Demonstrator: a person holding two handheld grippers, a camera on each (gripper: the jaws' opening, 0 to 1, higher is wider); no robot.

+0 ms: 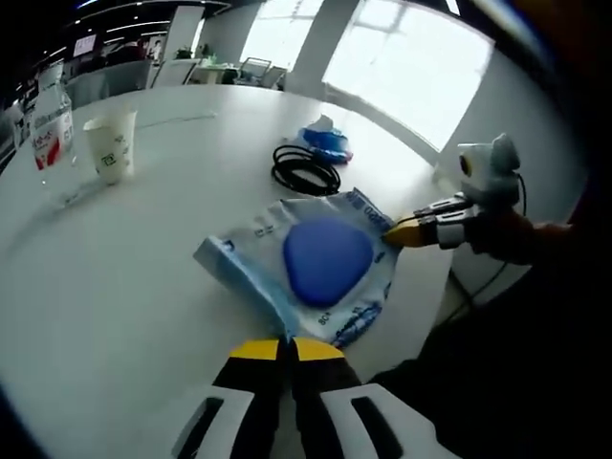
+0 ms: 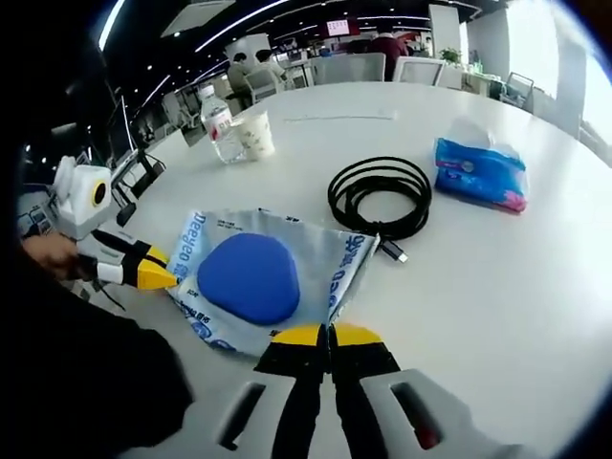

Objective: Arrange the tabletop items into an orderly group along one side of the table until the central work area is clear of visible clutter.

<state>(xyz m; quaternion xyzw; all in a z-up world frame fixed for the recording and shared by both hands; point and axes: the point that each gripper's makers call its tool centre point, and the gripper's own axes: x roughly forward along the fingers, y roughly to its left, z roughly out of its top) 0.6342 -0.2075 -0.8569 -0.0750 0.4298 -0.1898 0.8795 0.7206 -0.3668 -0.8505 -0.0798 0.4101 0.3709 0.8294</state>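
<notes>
Blue-printed pouch [image 1: 320,268] between both grippers

A white table [image 2: 535,316] is shown carrying a packaged blue pad [image 2: 251,277], coiled black cable [image 2: 380,196] at 1 o'clock, tissue pack [image 2: 481,172], water bottle [image 2: 219,125] and paper cup [image 2: 256,134] at 11 o'clock.

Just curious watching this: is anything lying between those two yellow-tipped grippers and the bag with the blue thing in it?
Nothing visible. The left hand-held gripper and the right hand-held gripper both have their tips right at opposite edges of the bag, with no object between. The coiled black cable lies beyond the bag, close to its far edge.
</notes>
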